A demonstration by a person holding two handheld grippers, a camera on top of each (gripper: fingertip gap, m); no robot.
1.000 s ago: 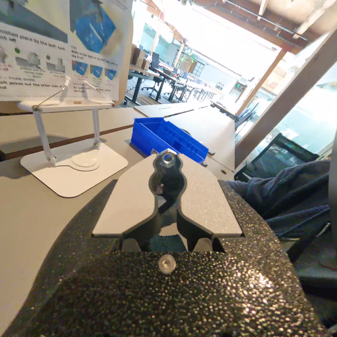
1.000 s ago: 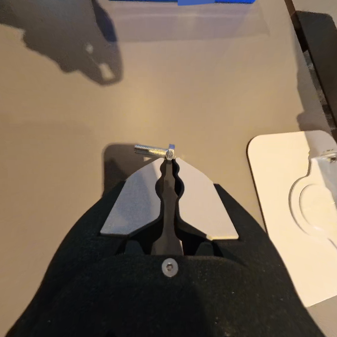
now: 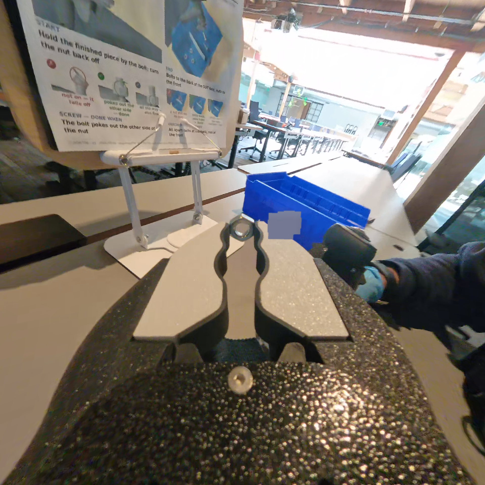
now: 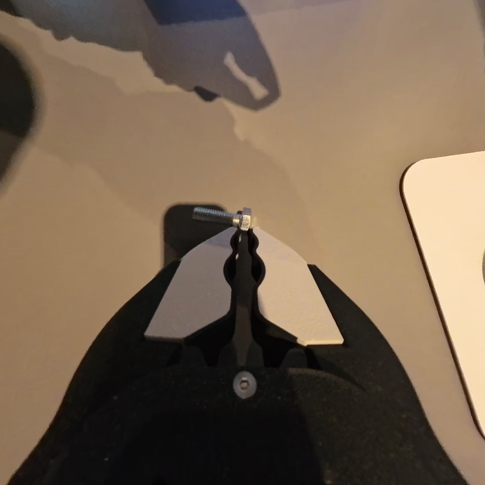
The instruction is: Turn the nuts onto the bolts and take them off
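Observation:
In the left wrist view my left gripper (image 3: 241, 231) is shut on a silver hex nut (image 3: 240, 231), held at the fingertips with its hole facing the camera, above the table. In the right wrist view my right gripper (image 4: 245, 227) is shut on the head of a silver bolt (image 4: 220, 216); the threaded shank points left, a little above the tan tabletop. The right gripper's dark body (image 3: 346, 252) also shows in the left wrist view, low at the right, held by a blue-gloved hand. The nut and bolt are apart.
A blue plastic bin (image 3: 301, 207) stands behind the nut. A white stand (image 3: 157, 236) holds an instruction sheet (image 3: 131, 73) at the back left; its base plate (image 4: 446, 249) shows at the right. A dark-sleeved arm (image 3: 433, 283) reaches in from the right. There is about 20 cm between the tips of the two grippers.
My left gripper has swung left with the nut, so the stand and sheet now fill the view and the right gripper shows. The right gripper has shifted slightly left, bolt still held.

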